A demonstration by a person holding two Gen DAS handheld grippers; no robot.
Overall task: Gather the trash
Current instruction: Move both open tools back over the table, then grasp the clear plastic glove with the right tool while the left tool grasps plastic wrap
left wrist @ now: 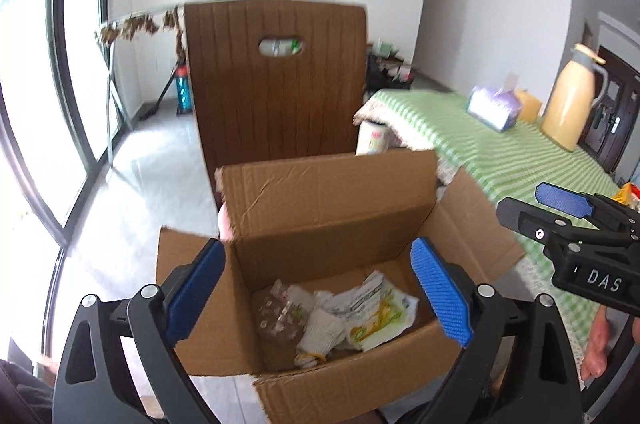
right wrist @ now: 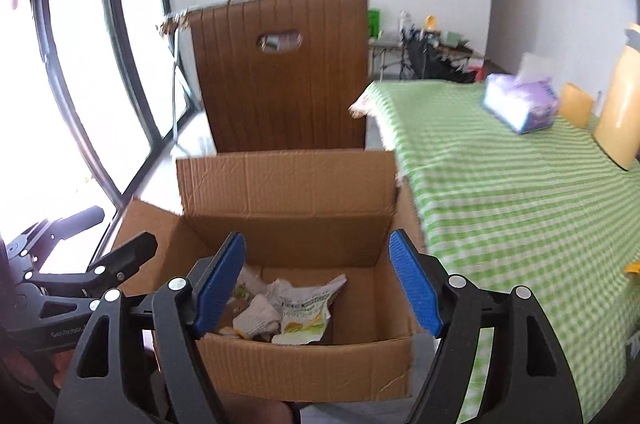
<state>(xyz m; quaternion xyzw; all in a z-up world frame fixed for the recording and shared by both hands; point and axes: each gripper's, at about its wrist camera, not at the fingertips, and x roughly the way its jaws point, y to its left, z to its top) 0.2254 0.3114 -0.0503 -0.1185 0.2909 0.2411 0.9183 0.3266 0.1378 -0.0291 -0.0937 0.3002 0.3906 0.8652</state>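
Observation:
An open cardboard box [left wrist: 320,207] [right wrist: 288,199] stands on a seat in front of me, flaps spread. Inside lie crumpled trash: a printed wrapper [left wrist: 376,316] [right wrist: 306,312], a white wad [left wrist: 322,334] [right wrist: 256,316] and a clear plastic piece [left wrist: 280,312]. My left gripper [left wrist: 318,294] hangs above the box's near side, open, nothing between its blue pads. My right gripper [right wrist: 316,286] is also open and empty above the box; it shows in the left wrist view at the right [left wrist: 560,207]. The left gripper's black fingers [right wrist: 124,256] show at the left of the right wrist view.
A brown chair back [left wrist: 276,83] [right wrist: 280,71] rises behind the box. To the right a table with green checked cloth [left wrist: 500,159] [right wrist: 520,191] carries a tissue pack [left wrist: 494,107] [right wrist: 520,103] and a yellow thermos jug [left wrist: 572,99]. Big windows run along the left.

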